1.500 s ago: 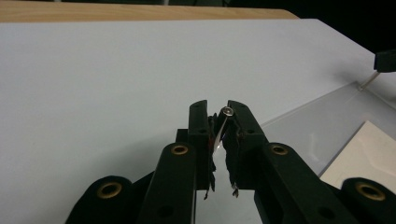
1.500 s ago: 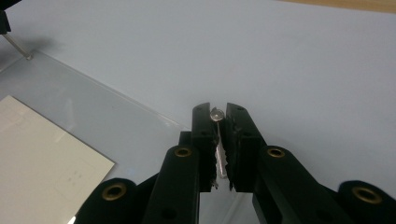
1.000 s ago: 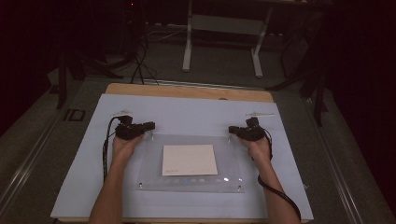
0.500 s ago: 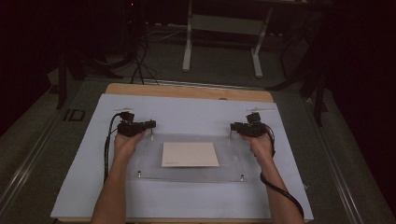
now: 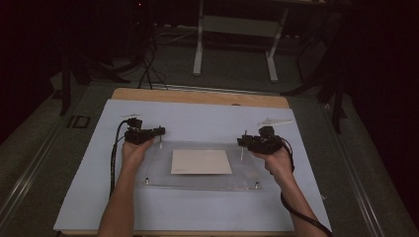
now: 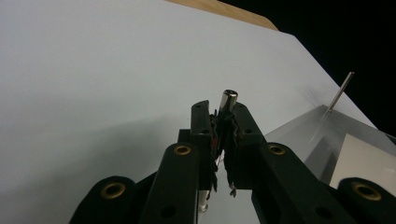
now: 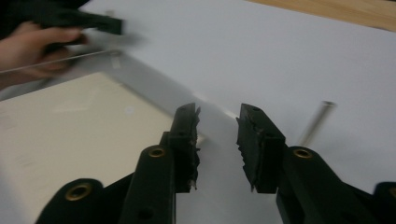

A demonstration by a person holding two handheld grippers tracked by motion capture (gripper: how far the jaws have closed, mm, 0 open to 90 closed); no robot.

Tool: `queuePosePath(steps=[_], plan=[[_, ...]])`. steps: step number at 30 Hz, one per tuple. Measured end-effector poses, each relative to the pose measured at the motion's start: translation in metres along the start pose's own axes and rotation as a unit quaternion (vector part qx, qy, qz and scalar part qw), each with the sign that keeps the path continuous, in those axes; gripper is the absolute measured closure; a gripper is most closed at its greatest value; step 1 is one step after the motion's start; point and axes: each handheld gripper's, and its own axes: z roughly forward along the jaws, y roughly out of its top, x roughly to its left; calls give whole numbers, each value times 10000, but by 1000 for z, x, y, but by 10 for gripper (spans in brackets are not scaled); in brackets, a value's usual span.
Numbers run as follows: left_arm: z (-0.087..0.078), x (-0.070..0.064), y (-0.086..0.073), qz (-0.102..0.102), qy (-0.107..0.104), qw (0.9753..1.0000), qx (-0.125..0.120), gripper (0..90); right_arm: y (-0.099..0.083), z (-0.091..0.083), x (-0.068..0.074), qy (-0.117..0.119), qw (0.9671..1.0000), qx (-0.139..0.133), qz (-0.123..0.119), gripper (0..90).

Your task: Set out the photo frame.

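Dim room hides detail; left tool [image 6: 223,122] clenches a metal pin [image 6: 228,100], right tool [image 7: 217,122] released, blurred.

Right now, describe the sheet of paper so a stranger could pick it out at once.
Start at the pale blue mat covering the wooden table. In its middle lies a clear plastic plate with small metal posts at its corners, between the person's two hands. The cream paper lies within that plate's outline; it is the one opaque, off-white rectangle there, warmer in tone than the mat around it.
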Motion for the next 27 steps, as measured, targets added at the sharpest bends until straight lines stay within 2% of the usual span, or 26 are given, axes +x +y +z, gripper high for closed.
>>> queuePosePath(steps=[1, 2, 3, 6, 10, 12, 16, 20, 21, 22, 27], plan=[[0, 0, 0, -5, -4, 10000, -3, 829, 0, -2, 6, 90, 10000, -13, -38, 695], [0, 0, 0, -5, -4, 10000, -3, 828, 0, -2, 6, 90, 10000, -13, -38, 695], [0, 0, 0, 9, 2, 10000, 16, 828, -1, -4, 17, 257, 9996, -3, -126, 706], [0, -1, 1, -2, 35, 10000, 35, 828, -2, -11, 32, 513, 9984, -79, -243, 725], [1, -1, 1, -42, 26, 10000, 21, 829, -3, -22, 50, 738, 9964, -125, -398, 761], [1, -1, 1, -32, 13, 10000, 21, 828, -6, -27, 59, 814, 9955, -156, -462, 788], [1, 0, 1, -44, 11, 10000, 26, 828, -10, -30, 66, 856, 9949, -171, -509, 810], [1, 0, 1, -80, 15, 10000, 13, 828, -16, -41, 83, 979, 9927, -258, -663, 851], [1, 0, 1, -80, 15, 10000, 13, 829, -16, -41, 83, 979, 9927, -258, -663, 851], [1, 0, 1, -106, 9, 9999, 10, 828, -23, -44, 94, 1155, 9901, -232, -759, 858], [2, 0, 1, -138, 21, 9999, 12, 828, -36, -45, 108, 1374, 9861, -199, -913, 858]])
